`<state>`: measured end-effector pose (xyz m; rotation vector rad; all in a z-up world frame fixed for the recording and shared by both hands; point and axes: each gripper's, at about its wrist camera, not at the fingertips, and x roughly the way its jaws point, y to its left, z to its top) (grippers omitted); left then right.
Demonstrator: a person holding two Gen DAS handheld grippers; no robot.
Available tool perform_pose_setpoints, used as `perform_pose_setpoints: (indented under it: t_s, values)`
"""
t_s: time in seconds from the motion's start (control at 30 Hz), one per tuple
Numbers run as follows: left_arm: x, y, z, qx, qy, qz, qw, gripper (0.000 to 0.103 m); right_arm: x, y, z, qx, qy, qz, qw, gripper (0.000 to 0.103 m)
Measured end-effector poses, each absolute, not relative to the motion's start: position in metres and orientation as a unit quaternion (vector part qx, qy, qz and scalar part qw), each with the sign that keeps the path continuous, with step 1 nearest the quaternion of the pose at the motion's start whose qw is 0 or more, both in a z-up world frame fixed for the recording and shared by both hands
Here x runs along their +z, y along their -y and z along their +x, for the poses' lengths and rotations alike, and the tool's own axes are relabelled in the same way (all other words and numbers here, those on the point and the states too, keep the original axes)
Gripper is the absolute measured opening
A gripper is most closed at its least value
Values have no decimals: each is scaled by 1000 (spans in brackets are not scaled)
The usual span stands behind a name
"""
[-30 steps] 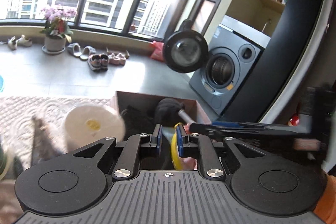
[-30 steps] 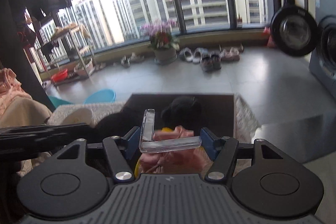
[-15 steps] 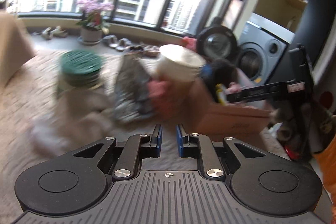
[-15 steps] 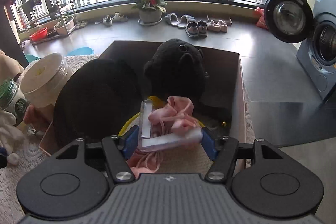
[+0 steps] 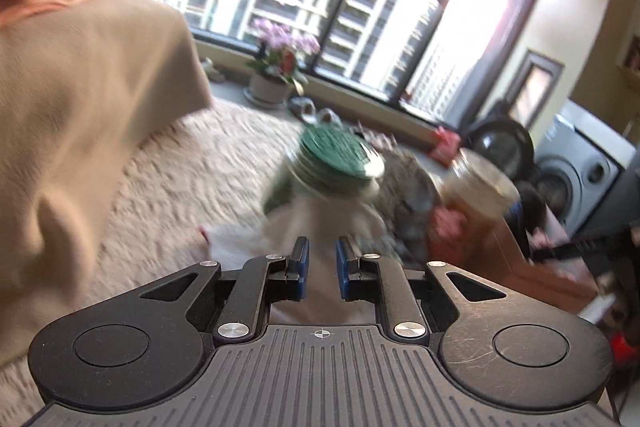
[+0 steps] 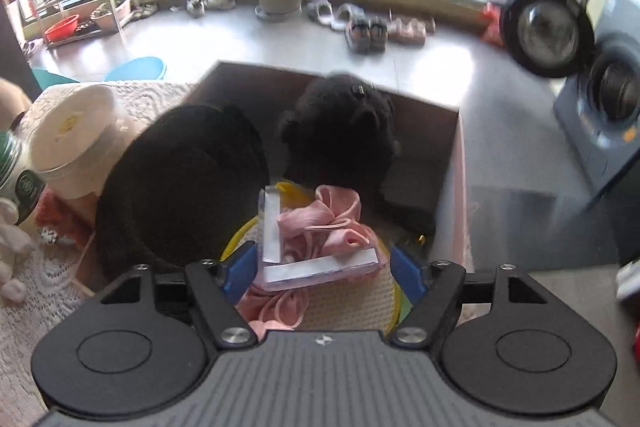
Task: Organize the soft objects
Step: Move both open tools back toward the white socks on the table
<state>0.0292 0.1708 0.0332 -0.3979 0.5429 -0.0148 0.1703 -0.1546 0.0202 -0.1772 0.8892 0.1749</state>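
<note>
Over the cardboard box (image 6: 448,115) at frame centre, the right gripper (image 6: 322,269) is opening its jaws, letting a pink ribbon bundle (image 6: 320,223) with a clear bracket settle among black plush toys, apparently the collection point. The left gripper (image 5: 319,267), jaws closed and empty, points at white soft things beneath a green-lidded jar (image 5: 336,163) on a cream rug (image 5: 180,179). Windows fill the upper frame.
</note>
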Motion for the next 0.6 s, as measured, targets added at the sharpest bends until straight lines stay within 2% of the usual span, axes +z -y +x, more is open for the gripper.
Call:
perform_pose_setpoints:
  t_s: [0.17, 0.37, 0.6]
  values:
    - [33, -192, 55, 13, -253, -213, 944, 15, 42, 141, 137, 97, -347, -147, 921, 73]
    - [18, -209, 70, 3, -292, -237, 926, 16, 62, 134, 105, 131, -302, -128, 935, 73]
    - [7, -177, 42, -56, -338, -125, 931, 16, 50, 95, 77, 202, -311, -119, 921, 73]
